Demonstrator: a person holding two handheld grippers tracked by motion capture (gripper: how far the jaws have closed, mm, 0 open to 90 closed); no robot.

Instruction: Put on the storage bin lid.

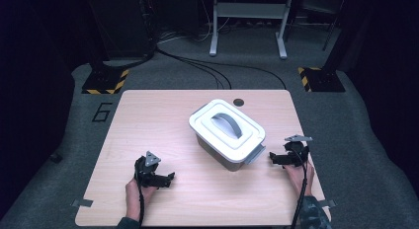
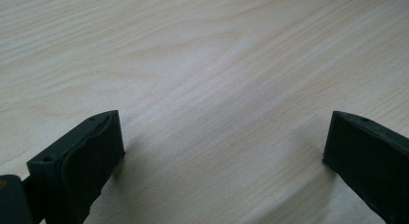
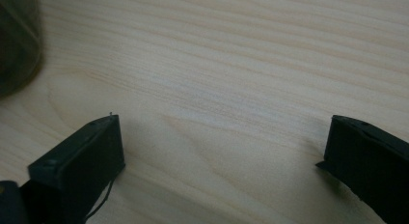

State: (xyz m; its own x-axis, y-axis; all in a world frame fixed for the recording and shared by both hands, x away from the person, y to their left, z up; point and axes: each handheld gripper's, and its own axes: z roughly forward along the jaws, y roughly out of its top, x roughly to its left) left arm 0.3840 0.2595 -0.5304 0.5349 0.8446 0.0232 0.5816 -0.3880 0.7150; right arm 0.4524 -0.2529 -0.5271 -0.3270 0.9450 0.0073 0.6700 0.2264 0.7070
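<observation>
Both units rest low on the table (image 1: 148,115) with jaws spread wide and nothing between them: the left gripper (image 1: 170,178) sits near the front edge, well apart from the lidded container (image 1: 227,134), and the right gripper (image 1: 272,158) sits just beside the container's grey side latch (image 1: 254,154). The work appears to be at the approach stage, and the next move likely calls for the right gripper to close the short gap to that latch while the left gripper travels across bare wood to steady the box or reach the lid handle (image 1: 229,124). No object on the tabletop blocks either path; the cable port (image 1: 239,101) lies behind the container, clear of the work.
</observation>
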